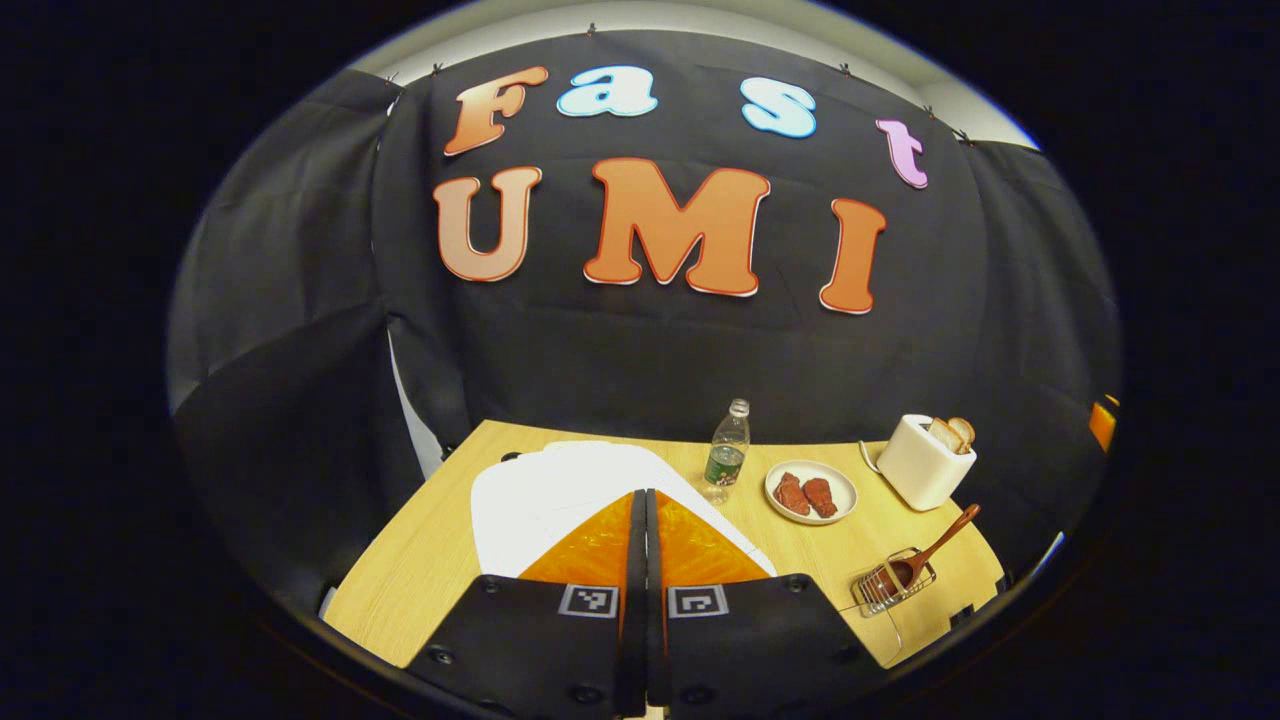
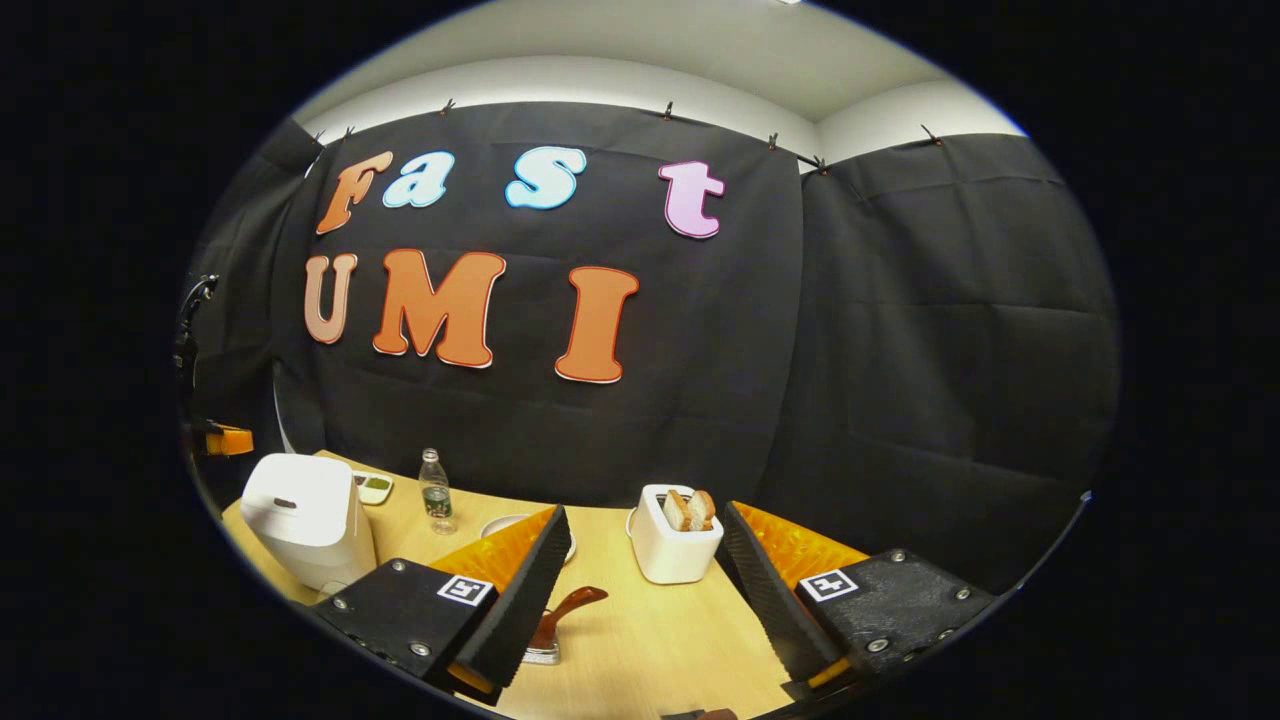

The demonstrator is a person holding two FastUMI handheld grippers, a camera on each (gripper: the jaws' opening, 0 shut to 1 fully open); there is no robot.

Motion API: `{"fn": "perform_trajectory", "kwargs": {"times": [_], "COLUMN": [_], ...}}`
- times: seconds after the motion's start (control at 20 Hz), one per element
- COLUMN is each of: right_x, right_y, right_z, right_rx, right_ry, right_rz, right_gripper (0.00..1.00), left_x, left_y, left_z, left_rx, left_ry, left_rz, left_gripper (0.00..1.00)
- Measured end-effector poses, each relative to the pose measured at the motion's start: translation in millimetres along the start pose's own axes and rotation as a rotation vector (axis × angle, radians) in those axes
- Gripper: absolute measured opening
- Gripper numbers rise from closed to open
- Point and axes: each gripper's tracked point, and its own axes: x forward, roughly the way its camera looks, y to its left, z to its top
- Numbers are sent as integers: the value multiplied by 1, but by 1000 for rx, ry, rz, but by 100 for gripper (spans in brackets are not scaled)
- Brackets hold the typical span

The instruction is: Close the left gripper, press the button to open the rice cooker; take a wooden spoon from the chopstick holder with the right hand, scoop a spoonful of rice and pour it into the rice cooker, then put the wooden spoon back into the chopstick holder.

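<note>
Pale wood table [image 1: 440,540] in a booth of black cloth, white wall and ceiling above the cloth in the right gripper view.

Left gripper view, left to right: white cooker [image 1: 560,490] close below the camera, lid down, behind the left gripper [image 1: 645,505], fingers pressed together with nothing between. Then clear bottle [image 1: 727,452] upright, plate [image 1: 811,491] with two reddish pieces, white toaster [image 1: 926,461] with bread standing in its slots. Near the table's front right, wire holder [image 1: 893,585] with the wooden spoon [image 1: 930,550] in it, bowl end down inside, handle slanting up and to the right toward the toaster.

Right gripper view, left to right: cooker [image 2: 305,520] at the table's left end, small dish [image 2: 374,488] behind it, bottle [image 2: 435,492], toaster [image 2: 678,535] between the fingers. Right gripper [image 2: 640,610] spread wide, empty. Spoon [image 2: 565,610] just beside the left finger, handle tilted up to the right; holder [image 2: 542,655] mostly hidden beneath it.
</note>
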Motion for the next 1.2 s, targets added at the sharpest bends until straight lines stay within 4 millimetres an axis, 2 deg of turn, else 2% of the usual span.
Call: {"fn": "perform_trajectory", "kwargs": {"times": [0.3, 0.4, 0.5, 0.6, 0.75, 0.8, 0.85, 0.9, 1.05, 1.1, 1.2], "right_x": [-4, -5, -6, -7, -7, -7, -8, -7, -9, -9, -8], "right_y": [-10, -15, -17, -20, -20, -19, -18, -18, -18, -18, -18], "right_z": [-17, -18, -19, -22, -27, -29, -30, -32, -34, -31, -28], "right_rx": [5, 2, 11, 18, 34, 43, 51, 57, 63, 69, 89], "right_ry": [47, 54, 58, 63, 77, 79, 80, 84, 82, 72, 62], "right_rz": [-30, -42, -50, -56, -58, -55, -52, -50, -47, -46, -44], "right_gripper": [96, 96, 96, 96, 96, 96, 96, 96, 96, 96, 96], "left_x": [39, 46, 50, 54, 53, 50, 51, 53, 49, 45, 37], "left_y": [0, 0, 1, 2, 2, 3, 2, 2, 3, 4, 7], "left_z": [-55, -71, -82, -79, -86, -94, -85, -89, -79, -71, -42], "left_rx": [-3, -26, -38, -22, 2, -5, 11, 29, 65, 66, 47], "left_ry": [127, 179, 208, 194, 229, 255, 210, 212, 198, 184, 121], "left_rz": [-6, -10, -12, -12, -1, 13, 17, 20, 30, 29, 38], "left_gripper": [5, 4, 5, 5, 5, 5, 5, 5, 5, 5, 5]}}
